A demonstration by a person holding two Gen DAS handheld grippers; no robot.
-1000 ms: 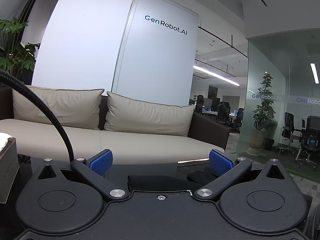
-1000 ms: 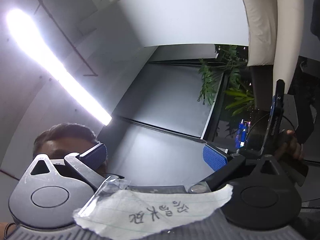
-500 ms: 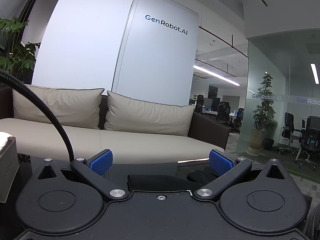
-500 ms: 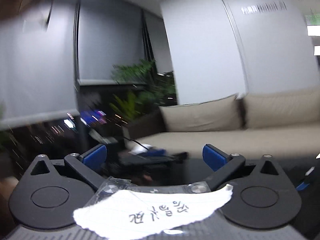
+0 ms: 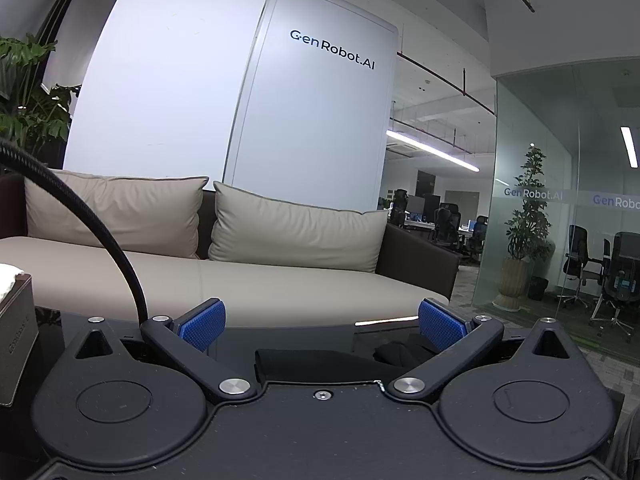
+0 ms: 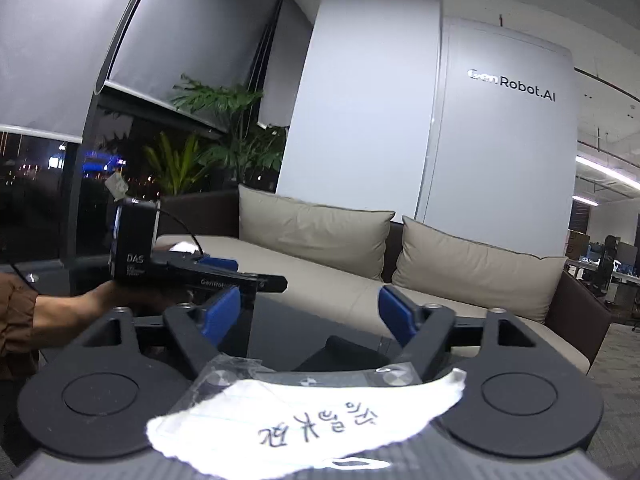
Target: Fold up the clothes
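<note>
Both grippers face a beige sofa (image 5: 224, 280) across a black glossy table (image 5: 304, 336). Left gripper (image 5: 320, 322) has its two blue pads (image 5: 202, 322) spread wide with nothing between them. Right gripper (image 6: 310, 312) also shows two blue pads (image 6: 222, 314), apart and drawing closer, with nothing between them; a torn paper label (image 6: 304, 420) with handwriting is taped on its body. In the right wrist view, the left gripper appears at 9 o'clock, held by a hand (image 6: 104, 300) in a brown sleeve (image 6: 14, 320).

Dark clothes lie on the table: in the left wrist view one flat folded piece (image 5: 312, 362) just ahead of the gripper and one crumpled heap (image 5: 400, 354) at 3 o'clock of it. Two cushions (image 5: 296, 232) lean on the sofa back. One tissue box (image 5: 16, 336) stands at 9 o'clock. Two potted plants show in that view, one (image 5: 28, 108) at 10 o'clock, one (image 5: 528, 216) at 3 o'clock.
</note>
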